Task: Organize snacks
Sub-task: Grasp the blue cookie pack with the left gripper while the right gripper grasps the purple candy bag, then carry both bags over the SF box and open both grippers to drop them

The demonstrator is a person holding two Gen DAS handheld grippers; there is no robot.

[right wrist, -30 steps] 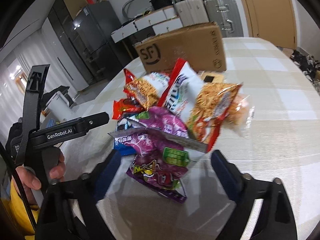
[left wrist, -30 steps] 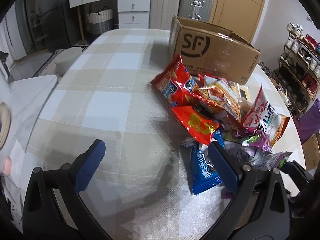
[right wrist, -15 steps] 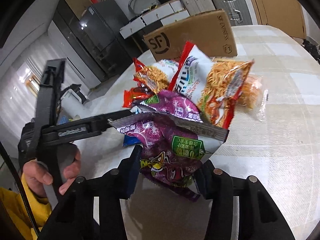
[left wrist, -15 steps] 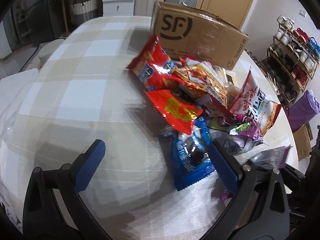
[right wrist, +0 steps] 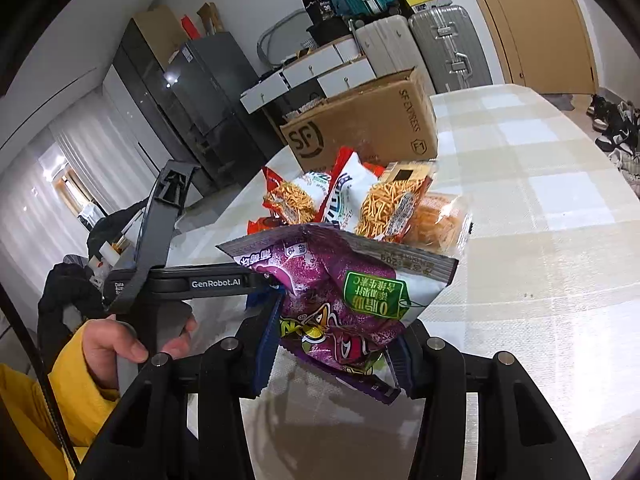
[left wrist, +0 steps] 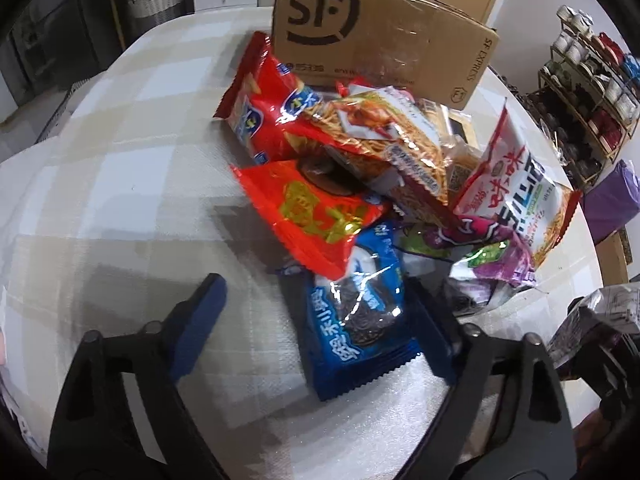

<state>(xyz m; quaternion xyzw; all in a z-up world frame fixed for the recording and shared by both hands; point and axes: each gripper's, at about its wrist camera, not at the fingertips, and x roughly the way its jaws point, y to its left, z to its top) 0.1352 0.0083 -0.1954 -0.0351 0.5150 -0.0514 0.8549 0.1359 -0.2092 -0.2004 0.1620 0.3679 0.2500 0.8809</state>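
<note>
A pile of snack bags lies on the checked tablecloth (left wrist: 120, 184) before an open SF cardboard box (left wrist: 380, 40). My left gripper (left wrist: 320, 320) is open, its fingers either side of a blue cookie packet (left wrist: 356, 324) at the pile's near edge. An orange-red packet (left wrist: 312, 216) overlaps it. My right gripper (right wrist: 332, 344) is shut on a purple chip bag (right wrist: 340, 288) and holds it lifted above the table. The SF box (right wrist: 368, 128) stands behind the pile in the right wrist view.
A red-and-blue bag (left wrist: 268, 104), noodle-snack bags (left wrist: 392, 136) and a white-and-red bag (left wrist: 516, 184) fill the pile. Another purple bag (left wrist: 492, 264) lies on the right. A shoe rack (left wrist: 592, 92) stands beyond the table. Suitcases (right wrist: 448, 52) line the wall.
My right gripper has shut on the purple bag and lifted it off the table. My left gripper has moved forward and right, bringing the blue packet between its fingers.
</note>
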